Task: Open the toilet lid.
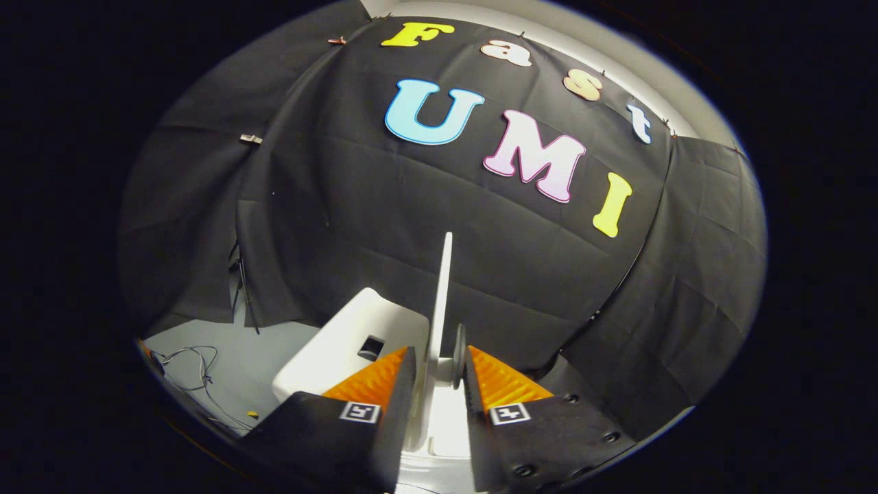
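Observation:
The white toilet lid (pixel 442 288) stands raised, seen edge-on as a thin blade rising between my fingers toward the cloth wall. My gripper (pixel 441 367) is shut on its lower part, with one finger (pixel 384 384) on the lid's left face and the other finger (pixel 504 387) on its right. A small grey round bumper (pixel 458 357) on the lid sits against the right finger. The white toilet tank (pixel 343 343), with a dark recess in its top, lies just beyond the left finger. White toilet body (pixel 446 425) shows low between the fingers.
The black cloth wall (pixel 357 206) hangs close behind the toilet. To the left of the tank there is grey floor (pixel 233 363) with loose cables (pixel 192 367) and a small yellow object (pixel 252 414).

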The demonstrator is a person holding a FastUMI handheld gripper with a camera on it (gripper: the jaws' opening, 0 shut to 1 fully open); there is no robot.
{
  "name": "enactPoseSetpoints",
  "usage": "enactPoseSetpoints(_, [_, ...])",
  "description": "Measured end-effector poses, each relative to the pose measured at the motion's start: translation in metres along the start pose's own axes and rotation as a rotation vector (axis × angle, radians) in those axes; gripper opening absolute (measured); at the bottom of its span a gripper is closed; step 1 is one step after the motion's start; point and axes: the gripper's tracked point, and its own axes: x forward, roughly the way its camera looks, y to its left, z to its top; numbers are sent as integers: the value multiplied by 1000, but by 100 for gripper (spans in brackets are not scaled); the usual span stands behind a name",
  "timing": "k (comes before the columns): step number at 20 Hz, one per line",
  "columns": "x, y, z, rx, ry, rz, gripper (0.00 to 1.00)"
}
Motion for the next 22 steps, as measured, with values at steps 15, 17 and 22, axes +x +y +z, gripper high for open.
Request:
enactPoseSetpoints(15, [-46,-21,34,140,-36,113,98])
enactPoseSetpoints(17, [-57,-34,46,166,-62,123,98])
enactPoseSetpoints(22, [-89,-69,69,206,-123,144,99])
